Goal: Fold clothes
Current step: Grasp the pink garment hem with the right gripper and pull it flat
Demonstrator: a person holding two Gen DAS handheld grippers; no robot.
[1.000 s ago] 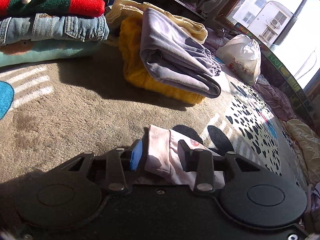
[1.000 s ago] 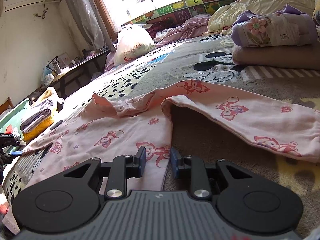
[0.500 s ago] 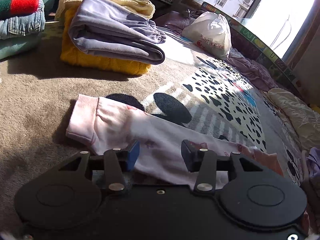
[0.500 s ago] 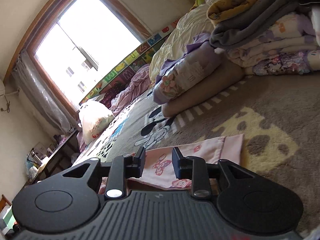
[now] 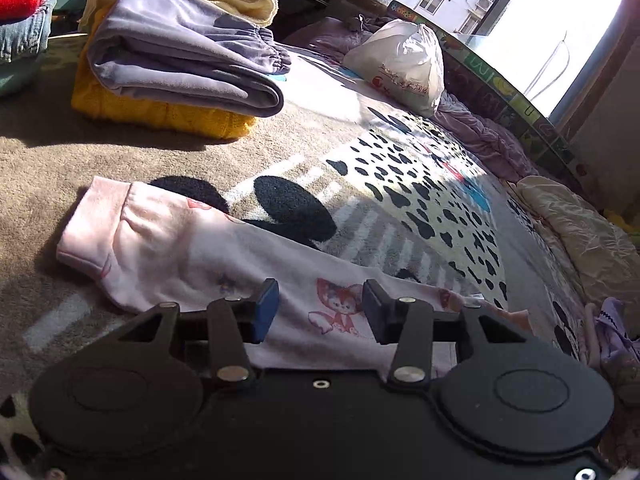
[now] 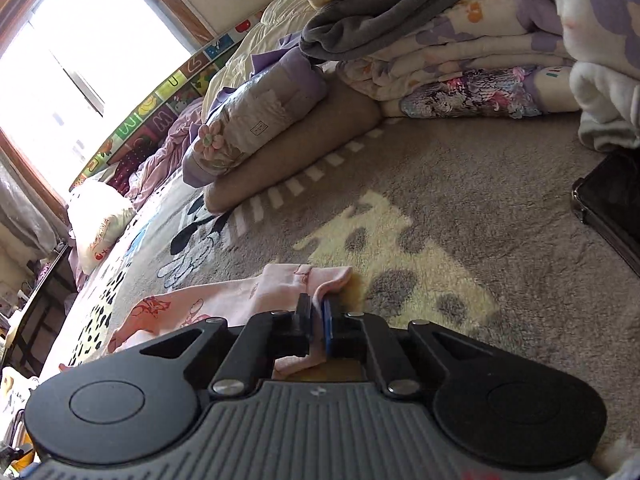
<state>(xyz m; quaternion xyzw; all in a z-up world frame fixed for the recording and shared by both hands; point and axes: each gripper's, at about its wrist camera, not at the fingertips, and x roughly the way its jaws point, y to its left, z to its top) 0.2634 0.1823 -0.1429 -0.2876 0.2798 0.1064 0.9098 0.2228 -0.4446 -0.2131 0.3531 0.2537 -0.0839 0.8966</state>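
A pink printed garment lies spread on the patterned blanket. In the left wrist view one pink sleeve [image 5: 192,256] stretches left, its cuff [image 5: 92,220] flat on the blanket. My left gripper [image 5: 320,310] is open just above the sleeve, holding nothing. In the right wrist view my right gripper [image 6: 317,322] is shut on the cuff end of the other pink sleeve [image 6: 296,292], with the cloth pinched between the pads. The rest of the garment [image 6: 180,312] trails off to the left.
A folded stack of grey and yellow clothes [image 5: 176,64] and a white plastic bag [image 5: 400,64] lie beyond the left sleeve. Folded quilts [image 6: 460,52], a tan cushion [image 6: 296,156] and a dark case [image 6: 612,200] stand around the right gripper.
My right gripper moved to the sleeve's cuff end and shut on it. My left gripper let go of the other sleeve's cuff, drew back along that sleeve and stays open.
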